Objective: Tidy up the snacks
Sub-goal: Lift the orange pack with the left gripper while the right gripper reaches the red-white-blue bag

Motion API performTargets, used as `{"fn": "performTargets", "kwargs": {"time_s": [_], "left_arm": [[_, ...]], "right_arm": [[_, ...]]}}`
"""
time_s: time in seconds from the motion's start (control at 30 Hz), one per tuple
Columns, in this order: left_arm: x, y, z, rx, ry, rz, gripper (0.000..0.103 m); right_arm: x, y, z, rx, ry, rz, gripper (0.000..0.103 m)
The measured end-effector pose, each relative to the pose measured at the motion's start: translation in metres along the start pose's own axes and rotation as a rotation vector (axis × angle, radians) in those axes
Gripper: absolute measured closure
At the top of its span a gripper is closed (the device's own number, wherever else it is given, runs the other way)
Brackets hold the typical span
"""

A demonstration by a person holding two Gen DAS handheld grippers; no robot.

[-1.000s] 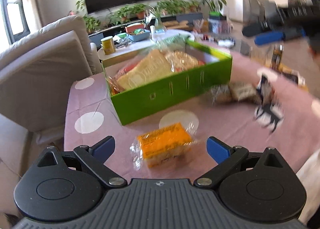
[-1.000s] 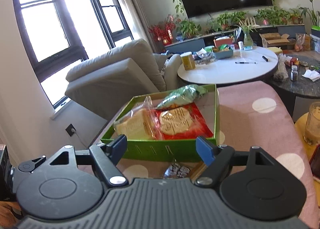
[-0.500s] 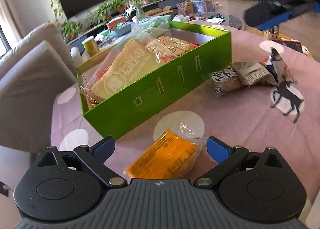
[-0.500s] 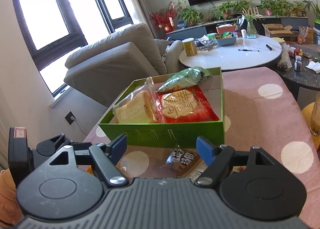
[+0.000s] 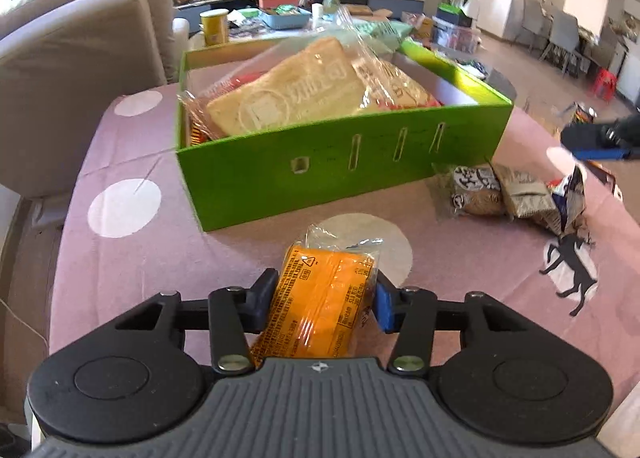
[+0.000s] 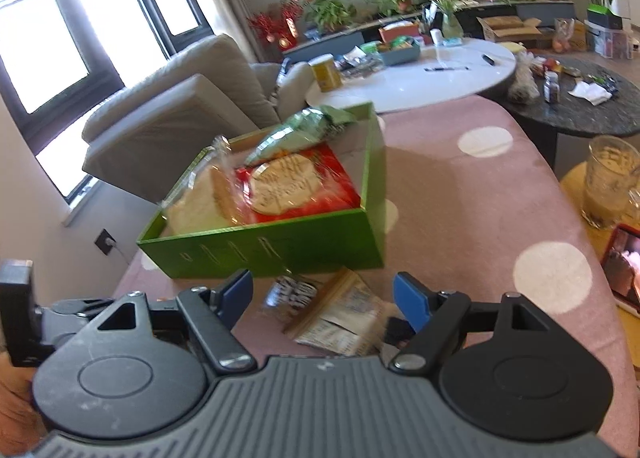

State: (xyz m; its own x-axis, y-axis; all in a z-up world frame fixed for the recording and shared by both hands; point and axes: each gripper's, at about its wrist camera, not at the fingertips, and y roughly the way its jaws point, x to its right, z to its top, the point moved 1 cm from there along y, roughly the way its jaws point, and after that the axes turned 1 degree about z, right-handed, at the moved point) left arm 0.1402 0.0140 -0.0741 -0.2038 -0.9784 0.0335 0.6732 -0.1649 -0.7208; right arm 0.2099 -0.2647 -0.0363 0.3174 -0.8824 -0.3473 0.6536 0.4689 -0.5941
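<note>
My left gripper (image 5: 322, 300) is shut on an orange snack packet (image 5: 320, 304) on the pink dotted tablecloth (image 5: 120, 258), just in front of the green box (image 5: 340, 166). The box holds a large cracker bag (image 5: 292, 94) and other packets. My right gripper (image 6: 324, 294) is open above two small snack packets (image 6: 320, 306) lying by the green box (image 6: 280, 246); these packets also show in the left wrist view (image 5: 496, 194). The right gripper also shows at the right edge of the left wrist view (image 5: 600, 138).
A grey sofa (image 5: 72, 50) stands left of the table. A white round table (image 6: 420, 74) with clutter and a dark round table (image 6: 580, 98) stand behind. A glass mug (image 6: 608, 178) and a phone (image 6: 624, 266) sit at the right.
My left gripper has closed its fingers on the orange packet, having moved down over it. My right gripper has dropped lower and nearer to the small packets by the box.
</note>
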Motion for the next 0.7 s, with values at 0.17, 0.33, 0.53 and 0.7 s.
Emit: {"fn": "performTargets", "kwargs": {"time_s": [0.17, 0.33, 0.53, 0.7], "left_arm": [[0.0, -0.014, 0.006, 0.054, -0.028, 0.001, 0.058], [0.002, -0.023, 0.009, 0.087, -0.06, -0.018, 0.058], [0.004, -0.028, 0.009, 0.103, -0.069, -0.034, 0.058], [0.005, -0.03, 0.008, 0.107, -0.08, -0.03, 0.057]], "right_arm": [[0.019, 0.003, 0.0, -0.013, 0.064, -0.07, 0.037], [0.031, 0.01, -0.006, -0.048, 0.102, -0.105, 0.037], [0.038, 0.011, -0.017, -0.093, 0.138, -0.074, 0.037], [0.02, 0.006, -0.033, -0.129, 0.069, 0.001, 0.034]]}}
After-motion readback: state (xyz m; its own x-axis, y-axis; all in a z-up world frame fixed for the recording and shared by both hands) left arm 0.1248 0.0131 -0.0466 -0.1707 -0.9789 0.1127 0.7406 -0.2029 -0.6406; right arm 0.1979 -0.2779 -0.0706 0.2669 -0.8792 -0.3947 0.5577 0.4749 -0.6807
